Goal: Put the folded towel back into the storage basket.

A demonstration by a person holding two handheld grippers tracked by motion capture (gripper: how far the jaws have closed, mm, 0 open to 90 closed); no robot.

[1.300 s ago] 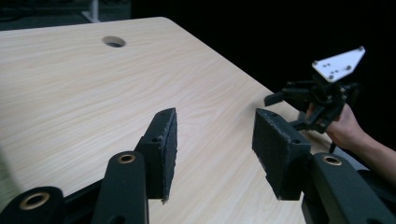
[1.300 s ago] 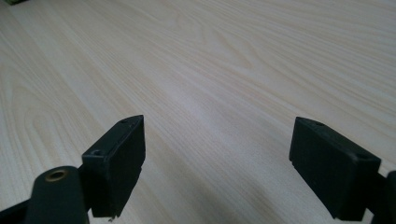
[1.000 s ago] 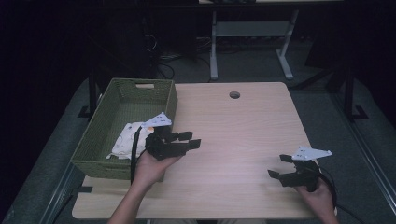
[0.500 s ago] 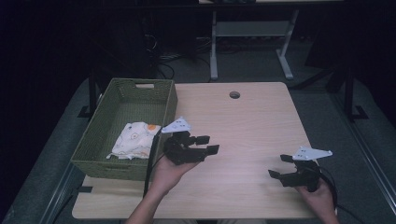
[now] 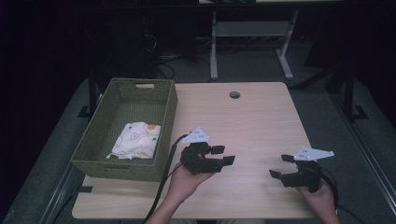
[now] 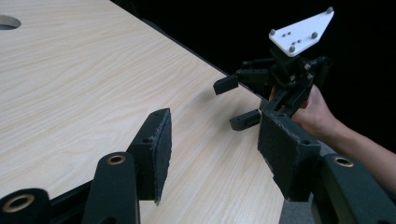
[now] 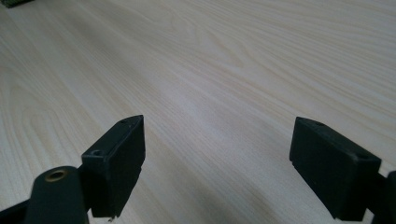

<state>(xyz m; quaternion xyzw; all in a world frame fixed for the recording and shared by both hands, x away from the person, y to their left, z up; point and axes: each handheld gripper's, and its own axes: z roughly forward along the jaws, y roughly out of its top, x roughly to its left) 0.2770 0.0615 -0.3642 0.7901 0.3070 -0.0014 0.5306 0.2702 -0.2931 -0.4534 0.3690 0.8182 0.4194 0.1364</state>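
Since nothing is caught between its jaws, the left claw point(image 5: 222, 155) reads as released: its jaws have just been opening, and the left gripper view shows only bare desk point(image 5: 261, 116) in the gap. It hangs just beside the right wall of the green woven basket point(image 5: 166, 140), level with the basket's near end, and points away from the basket across the desk. That fits a hand that is through with the basket and is drawing clear of it, though this is a judgement from how things lie.

Inside the basket, a folded white cloth with orange print point(image 5: 135, 140) lies flat on the bottom, toward the near end and closer to the right wall than the left. It touches neither claw. Nothing else can be made out in the basket; the far half of its floor is bare. A cut-out handle shows in the far wall.

Well apart from the basket, near the opposite edge of the desk, the right claw point(image 5: 281, 165) is held low by the right hand point(image 5: 320, 198), jaws spread and empty, pointing back toward the basket. It seems simply parked there. I judge the putting-away done.
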